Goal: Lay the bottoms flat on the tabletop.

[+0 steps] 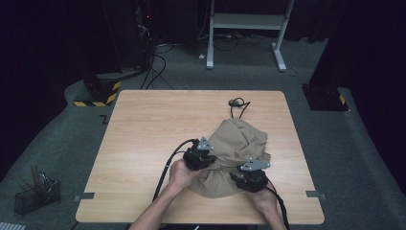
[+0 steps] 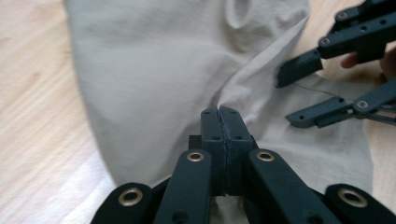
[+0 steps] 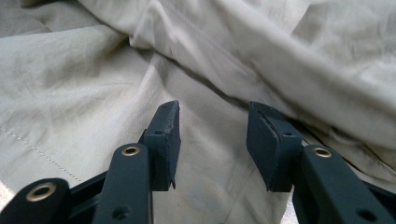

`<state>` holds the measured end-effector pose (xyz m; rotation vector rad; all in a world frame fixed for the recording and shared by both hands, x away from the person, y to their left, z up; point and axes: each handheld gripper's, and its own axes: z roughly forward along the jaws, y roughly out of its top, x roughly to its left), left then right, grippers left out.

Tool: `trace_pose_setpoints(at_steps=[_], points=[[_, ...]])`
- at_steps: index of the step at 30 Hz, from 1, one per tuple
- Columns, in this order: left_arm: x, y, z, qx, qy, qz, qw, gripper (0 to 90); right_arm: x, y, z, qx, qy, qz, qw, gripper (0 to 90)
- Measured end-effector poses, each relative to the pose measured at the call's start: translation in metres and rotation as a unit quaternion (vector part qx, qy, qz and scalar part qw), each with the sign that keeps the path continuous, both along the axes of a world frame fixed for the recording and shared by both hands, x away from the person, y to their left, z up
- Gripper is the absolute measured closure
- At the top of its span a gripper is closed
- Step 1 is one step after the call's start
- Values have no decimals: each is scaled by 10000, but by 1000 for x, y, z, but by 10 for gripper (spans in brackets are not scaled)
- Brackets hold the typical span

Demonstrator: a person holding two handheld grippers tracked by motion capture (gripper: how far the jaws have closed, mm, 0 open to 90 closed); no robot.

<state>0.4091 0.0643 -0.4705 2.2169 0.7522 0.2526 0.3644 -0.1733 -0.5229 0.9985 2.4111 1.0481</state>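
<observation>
**Cloth bunched at near edge, left tool pinching, right tool spread**

Cloth (image 1: 237, 153): tan fabric, crumpled in a heap on the near-right part of the tabletop (image 1: 143, 139), closer to the person's side than the far edge. Lies in loose folds, one seam line showing in the right gripper view (image 3: 28, 140). Looks like it's being sorted out for spreading or folding, hence both tools working the near edge where the fabric piles up.

Black cord (image 1: 238, 104) sits on the tabletop just past the far end of the cloth; can't tell if it's attached.

Left tool (image 2: 219, 114): jaws pressed together, a ridge of cloth running up into the tips, so I judge it's pinching a fold at the heap's left side. Probably the anchor grip.

Right tool (image 3: 212, 135): jaws spread wide, nothing between them, cloth lying flat just under and ahead of the tips with a thick fold just beyond. Whether the tips touch the fabric, can't tell. It also shows spread at the right of the left gripper view (image 2: 299, 95). Reads as lined up for a second grip.
</observation>
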Motion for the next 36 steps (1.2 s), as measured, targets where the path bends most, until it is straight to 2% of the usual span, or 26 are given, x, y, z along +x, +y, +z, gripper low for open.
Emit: trace_pose_setpoints(at_steps=[2,5,9,11,15,17,19,22,23,27,29,31,32,33,34,35,36], points=[[3,6,2,-93,12,98,9999,897,0,0,0,1,1,-1,10000,543],[10,18,4,-296,144,295,9990,897,0,0,0,4,1,29,10000,540],[15,34,4,-394,158,571,9975,897,0,0,0,5,-3,52,10000,539],[16,41,5,-389,134,677,9969,898,0,0,0,10,1,48,10000,539],[19,56,0,-219,164,920,9954,897,-1,1,0,11,3,21,10000,539],[23,64,-4,-149,239,1100,9935,898,-1,1,0,11,-1,26,10000,539],[26,74,-8,-183,361,1353,9900,897,-1,0,0,12,-7,32,10000,538],[28,84,-10,-132,395,1597,9863,897,0,0,0,23,6,37,10000,536],[28,86,-10,-129,399,1610,9861,897,0,0,0,22,6,34,10000,536],[21,85,-8,-143,311,1458,9887,891,-1,1,0,22,10,29,10000,537],[16,84,-4,-294,230,1316,9906,859,-1,1,0,21,10,28,10000,537],[11,83,2,-532,139,1152,9918,746,-1,1,0,20,9,28,10000,537],[9,83,5,-710,124,1099,9913,677,-1,1,0,20,12,28,10000,537],[8,83,9,-976,161,1043,9896,613,-1,0,0,22,11,29,10000,537],[7,82,11,-1110,161,992,9887,548,-1,0,0,21,12,29,10000,537],[7,79,14,-1226,171,905,9882,507,-1,0,0,21,10,29,10000,537],[7,77,15,-1177,167,834,9894,464,-1,0,0,21,11,29,10000,537]])
